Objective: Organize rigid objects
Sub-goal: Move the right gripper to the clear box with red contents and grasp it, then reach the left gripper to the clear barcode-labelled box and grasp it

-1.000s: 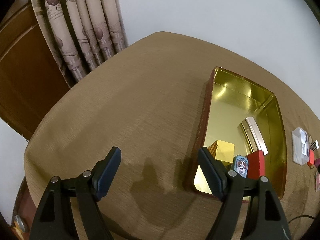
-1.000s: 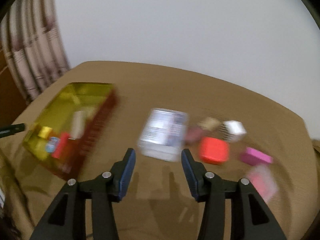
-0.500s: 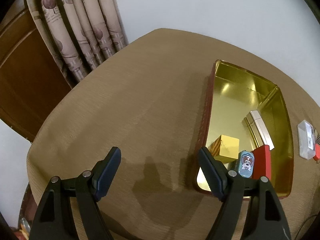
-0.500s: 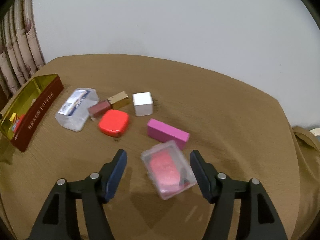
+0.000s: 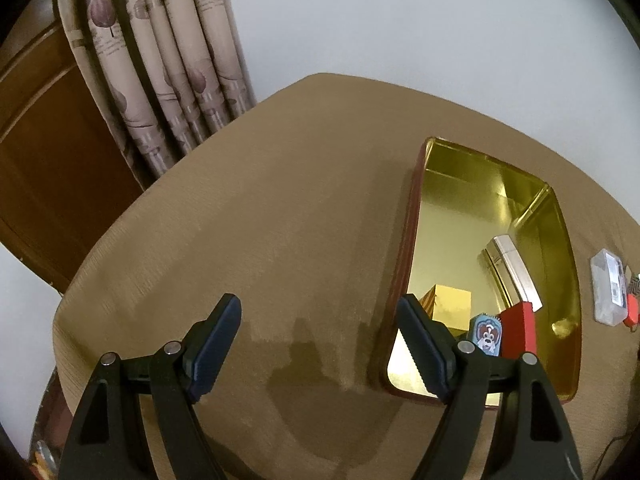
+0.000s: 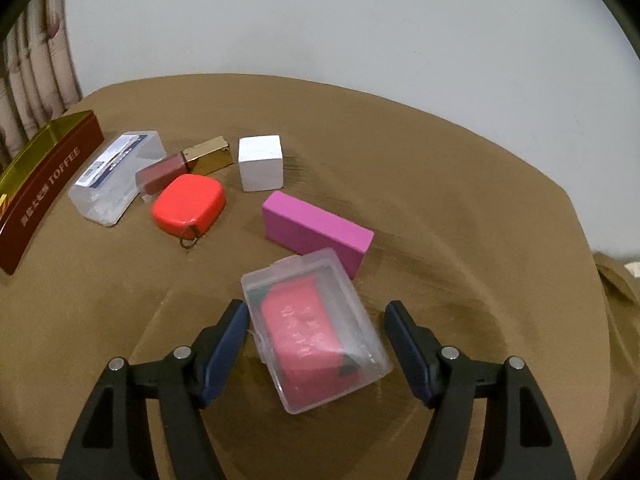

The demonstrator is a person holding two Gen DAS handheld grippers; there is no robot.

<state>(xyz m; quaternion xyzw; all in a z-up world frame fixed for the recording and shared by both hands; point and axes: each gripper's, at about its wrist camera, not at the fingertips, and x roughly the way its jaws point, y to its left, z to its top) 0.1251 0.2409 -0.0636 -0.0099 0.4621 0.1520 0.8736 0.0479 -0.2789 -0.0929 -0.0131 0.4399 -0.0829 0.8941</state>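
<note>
right now my right gripper (image 6: 316,350) stands wide around a clear case (image 6: 316,330) with a red insert, which lies on the brown table (image 6: 460,184); my left pad looks to be at its edge, my right pad clear of it. my left gripper (image 5: 320,344) hangs wide and empty beside the gold tin (image 5: 560,248), which holds a few small boxes.
</note>
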